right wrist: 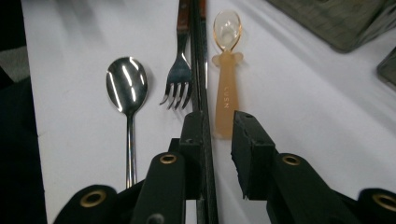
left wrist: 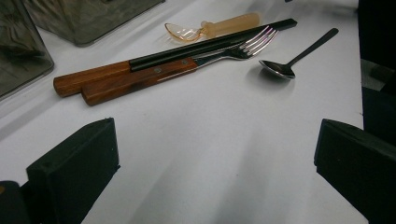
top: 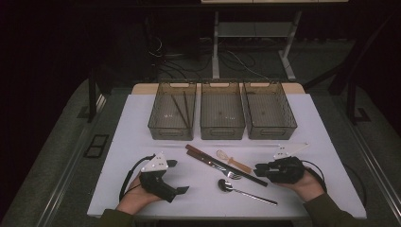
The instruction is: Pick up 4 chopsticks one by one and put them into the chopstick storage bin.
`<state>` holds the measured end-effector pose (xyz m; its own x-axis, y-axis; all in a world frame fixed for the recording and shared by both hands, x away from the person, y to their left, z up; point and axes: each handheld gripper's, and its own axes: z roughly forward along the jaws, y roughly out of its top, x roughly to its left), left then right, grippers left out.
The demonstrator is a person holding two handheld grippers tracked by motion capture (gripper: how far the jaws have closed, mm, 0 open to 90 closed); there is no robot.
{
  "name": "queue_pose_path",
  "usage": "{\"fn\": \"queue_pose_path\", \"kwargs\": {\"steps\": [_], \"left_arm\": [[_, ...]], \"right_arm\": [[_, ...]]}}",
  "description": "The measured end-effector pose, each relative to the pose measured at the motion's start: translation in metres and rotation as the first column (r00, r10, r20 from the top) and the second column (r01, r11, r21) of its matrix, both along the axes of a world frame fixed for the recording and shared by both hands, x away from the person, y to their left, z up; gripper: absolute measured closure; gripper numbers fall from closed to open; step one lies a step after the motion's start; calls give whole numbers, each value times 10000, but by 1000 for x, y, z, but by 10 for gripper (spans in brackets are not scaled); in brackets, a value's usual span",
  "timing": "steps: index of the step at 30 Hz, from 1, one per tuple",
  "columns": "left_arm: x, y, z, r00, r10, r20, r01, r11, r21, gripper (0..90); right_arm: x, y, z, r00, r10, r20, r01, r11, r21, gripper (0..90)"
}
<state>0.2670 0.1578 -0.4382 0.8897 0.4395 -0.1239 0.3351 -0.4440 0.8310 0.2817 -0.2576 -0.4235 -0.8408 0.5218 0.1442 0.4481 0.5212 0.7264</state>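
Three bins (top: 222, 135) stand in a row; the cutlery lies on the table (top: 331, 142) just in front of them.

Right gripper (right wrist: 219, 125): jaws narrowed around the handle end of the plastic spoon (right wrist: 226, 70), a gap left, pads not yet pressing. Left jaw rides over the chopsticks (right wrist: 201, 84) beside the spoon, so closing may pinch or drag those, nudging the fork (right wrist: 180, 77).

Left gripper (top: 175, 176): jaws wide, empty, near the metal spoon (top: 246, 191).

1. Translucent amber plastic spoon (right wrist: 227, 70): lies flat on the white table, bowl up, pointing toward the far bins, its handle end between the right gripper's jaws.
2. Black chopsticks (right wrist: 201, 70): lie flat just left of it, wooden ends far-left.
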Motion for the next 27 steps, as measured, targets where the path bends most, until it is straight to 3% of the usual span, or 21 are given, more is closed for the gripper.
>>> {"fn": "queue_pose_path", "kwargs": {"steps": [13, 27], "left_arm": [[0, -1, 0, 10000, 9, -6, -9, 10000, 11, 0], [0, -1, 0, 10000, -11, -18, 11, 10000, 33, 0]], "right_arm": [[4, 8, -12, 9988, 397, -288, -416, 9969, -668, 807], [5, 12, -16, 9977, 570, -358, -601, 9937, -942, 807]]}}
